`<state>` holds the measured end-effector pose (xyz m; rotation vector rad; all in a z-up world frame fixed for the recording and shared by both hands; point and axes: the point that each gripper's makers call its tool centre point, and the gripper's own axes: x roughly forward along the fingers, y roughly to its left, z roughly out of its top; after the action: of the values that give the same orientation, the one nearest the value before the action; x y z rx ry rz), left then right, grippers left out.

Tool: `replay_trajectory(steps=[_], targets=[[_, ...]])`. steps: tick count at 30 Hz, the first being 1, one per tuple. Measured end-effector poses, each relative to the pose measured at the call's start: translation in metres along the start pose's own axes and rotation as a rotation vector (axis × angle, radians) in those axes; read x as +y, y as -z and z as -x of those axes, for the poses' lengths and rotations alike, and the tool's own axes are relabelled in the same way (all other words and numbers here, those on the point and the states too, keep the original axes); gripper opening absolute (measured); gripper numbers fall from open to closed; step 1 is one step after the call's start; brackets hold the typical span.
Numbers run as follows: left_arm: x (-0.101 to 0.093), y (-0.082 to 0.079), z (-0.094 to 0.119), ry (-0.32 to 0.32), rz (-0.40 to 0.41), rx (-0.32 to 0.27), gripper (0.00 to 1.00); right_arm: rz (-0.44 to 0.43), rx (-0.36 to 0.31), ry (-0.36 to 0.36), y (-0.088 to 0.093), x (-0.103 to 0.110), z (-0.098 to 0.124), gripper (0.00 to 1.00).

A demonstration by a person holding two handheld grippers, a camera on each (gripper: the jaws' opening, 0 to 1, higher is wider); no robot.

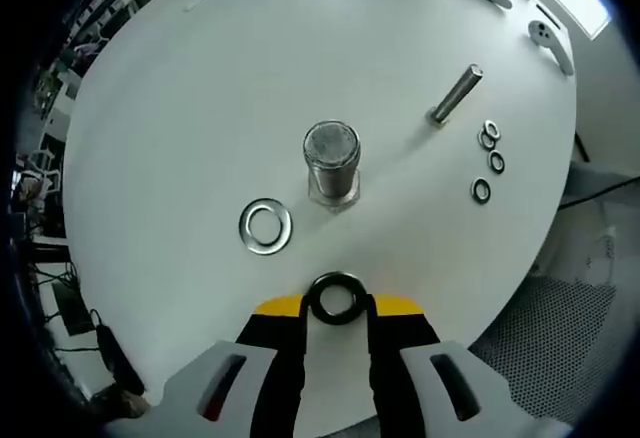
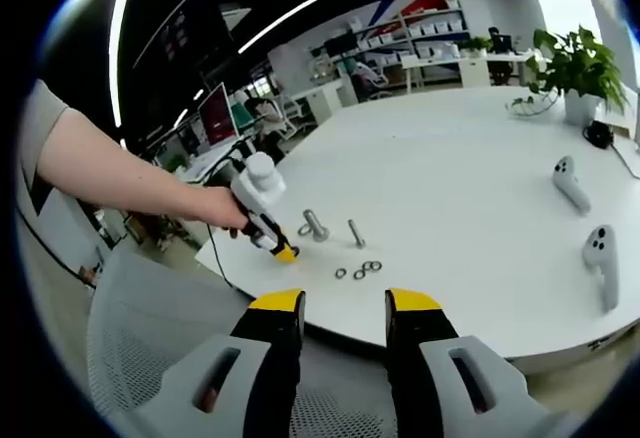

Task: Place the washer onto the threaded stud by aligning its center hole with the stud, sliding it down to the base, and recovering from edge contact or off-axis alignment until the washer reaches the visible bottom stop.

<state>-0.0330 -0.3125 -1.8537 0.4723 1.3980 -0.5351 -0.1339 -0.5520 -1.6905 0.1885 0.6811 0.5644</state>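
In the left gripper view, my left gripper is shut on a dark ring washer held between its yellow-tipped jaws. Just beyond it a thick threaded stud stands upright on the white round table. A larger silver washer lies flat to the stud's left. In the right gripper view, my right gripper is open with nothing between its jaws, well back from the table edge. A person's hand holds the left gripper near the thick stud.
A thin stud stands right of the thick one, with three small washers beside it. Two white controllers and a potted plant sit on the table's far side. A mesh chair is by the near edge.
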Motion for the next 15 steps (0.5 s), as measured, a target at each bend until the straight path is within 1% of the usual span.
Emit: replay_trajectory(steps=[2, 4, 7, 13, 15], targets=[[0.0, -0.0002, -0.0002, 0.0, 0.007, 0.013, 0.22, -0.001, 0.001, 0.0, 0.0003, -0.0001, 0.0, 0.34], [-0.0012, 0.0003, 0.0, -0.001, -0.01, 0.027, 0.22, 0.0, 0.005, -0.002, 0.001, 0.0003, -0.0001, 0.34], [0.0001, 0.0002, -0.0008, 0.004, -0.021, 0.037, 0.22, -0.001, 0.005, -0.003, 0.0009, 0.0005, 0.0001, 0.34], [-0.0008, 0.0003, -0.0002, -0.003, -0.015, 0.048, 0.22, -0.004, 0.006, -0.012, 0.0012, 0.0022, -0.0003, 0.34], [0.001, 0.0, 0.0002, 0.005, -0.013, 0.053, 0.22, -0.006, 0.002, -0.01, 0.0008, 0.0019, -0.0002, 0.34]])
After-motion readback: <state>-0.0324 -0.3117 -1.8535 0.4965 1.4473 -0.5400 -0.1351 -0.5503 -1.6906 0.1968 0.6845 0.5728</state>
